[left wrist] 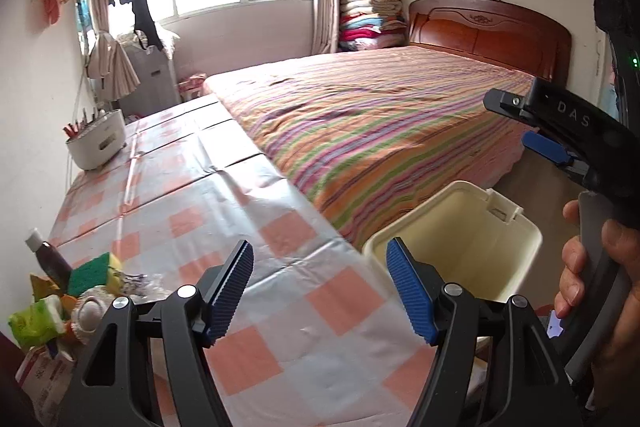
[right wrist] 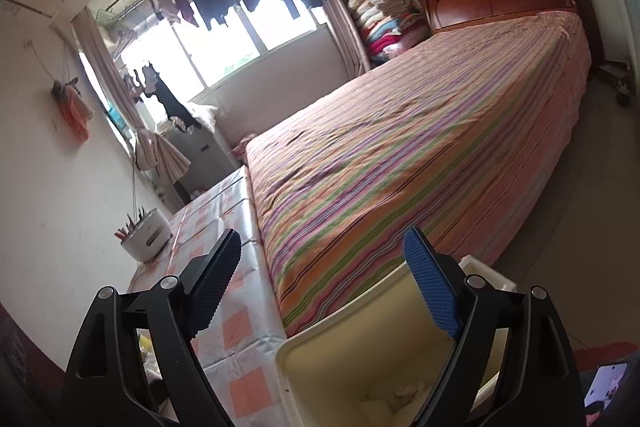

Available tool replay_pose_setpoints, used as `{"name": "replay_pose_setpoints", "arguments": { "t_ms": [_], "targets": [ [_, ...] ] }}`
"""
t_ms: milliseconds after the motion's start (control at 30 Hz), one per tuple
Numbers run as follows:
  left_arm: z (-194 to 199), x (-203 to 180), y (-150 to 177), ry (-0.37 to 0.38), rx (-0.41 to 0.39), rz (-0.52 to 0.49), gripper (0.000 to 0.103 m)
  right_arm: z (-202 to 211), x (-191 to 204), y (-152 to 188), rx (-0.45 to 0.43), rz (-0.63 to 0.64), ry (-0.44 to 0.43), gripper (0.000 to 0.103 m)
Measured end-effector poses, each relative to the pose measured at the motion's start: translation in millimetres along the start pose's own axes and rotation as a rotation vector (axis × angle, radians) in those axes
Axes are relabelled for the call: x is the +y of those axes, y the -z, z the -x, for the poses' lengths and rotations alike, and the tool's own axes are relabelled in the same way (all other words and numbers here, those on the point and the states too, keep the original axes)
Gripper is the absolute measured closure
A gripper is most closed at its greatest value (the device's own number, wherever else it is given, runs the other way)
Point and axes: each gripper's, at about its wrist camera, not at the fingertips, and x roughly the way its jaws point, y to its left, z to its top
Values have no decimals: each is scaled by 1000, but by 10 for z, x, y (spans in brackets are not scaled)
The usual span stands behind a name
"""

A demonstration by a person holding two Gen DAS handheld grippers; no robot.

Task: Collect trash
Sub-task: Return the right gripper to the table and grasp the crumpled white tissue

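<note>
Judging from how things lay, the main risk was at the pile of trash (left wrist: 72, 291) in the near left corner of the bench (left wrist: 248, 211): a green and yellow sponge (left wrist: 94, 271), a dark bottle (left wrist: 50, 259), a green packet (left wrist: 34, 321) and some white paper cups (left wrist: 90, 313) lay crowded together, touching one another. A grab into this heap could catch two things at once, or push the bottle over and send pieces off the bench edge to the floor. The left tongs (left wrist: 320, 291) were spread wide with nothing between the pads, hanging over the checked cloth beside the pile. The right tongs (right wrist: 324, 281) were also spread and empty, above the cream bin (right wrist: 320, 359), which stood off the bench at the foot of the striped bed (right wrist: 400, 155). Something pale already lay at the bottom of the bin, but I could not tell what. Because the bin stood apart from the pile, a light piece could slip from a weak grip on the way across, or fall past the rim. As for writing, only the letters "DAS" were readable, on the body of the right tongs in the left wrist view. The box (left wrist: 44, 379) under the pile had printing on it, too blurred to read.
</note>
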Motion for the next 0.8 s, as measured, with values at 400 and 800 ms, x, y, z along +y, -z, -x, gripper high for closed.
{"name": "replay_pose_setpoints", "arguments": {
  "t_ms": [400,800],
  "targets": [
    [270,1323,189,-188,-30,245,36,-484,1019,609,241,194,-148,19],
    [679,2183,593,-324,-31,355,36,-737,1820,1250,416,403,-224,19]
  ]
}}
